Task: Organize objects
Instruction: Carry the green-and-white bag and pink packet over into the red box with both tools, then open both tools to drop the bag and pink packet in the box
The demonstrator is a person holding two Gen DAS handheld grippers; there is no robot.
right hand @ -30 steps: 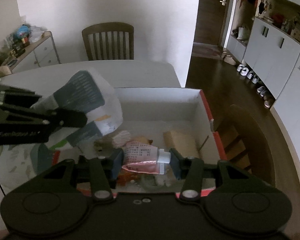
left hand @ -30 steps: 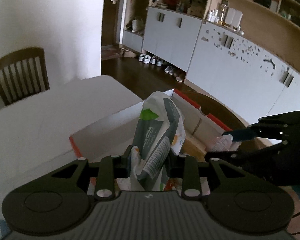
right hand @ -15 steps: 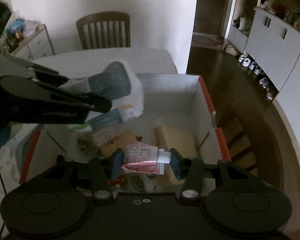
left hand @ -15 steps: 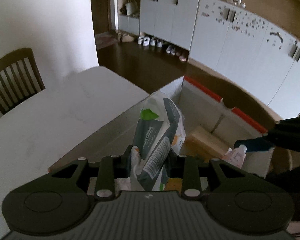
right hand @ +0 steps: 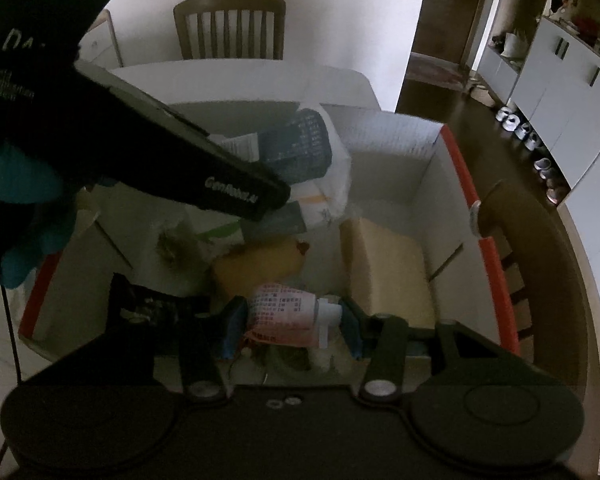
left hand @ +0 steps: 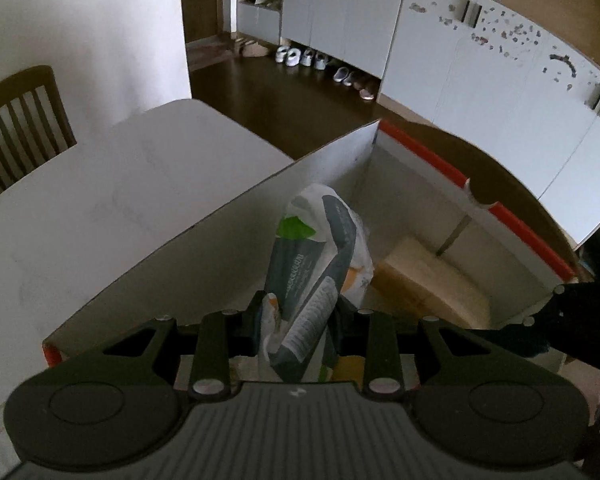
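Left gripper (left hand: 298, 316) jaws pinch a crinkly plastic pouch (left hand: 320, 264); right gripper (right hand: 288, 320) jaws clamp a soft pink tube (right hand: 282, 314) above the cardboard box (right hand: 432, 184).

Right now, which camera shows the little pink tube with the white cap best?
The right wrist view shows the pink tube with the white cap best: it lies crosswise in the right gripper, above the white cardboard box with red rims. In the left wrist view the tube is not visible; only that gripper's dark body shows.

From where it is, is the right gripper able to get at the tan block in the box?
Probably not yet: the right gripper is shut on a pink tube. The tan block lies uncovered just ahead to its right.
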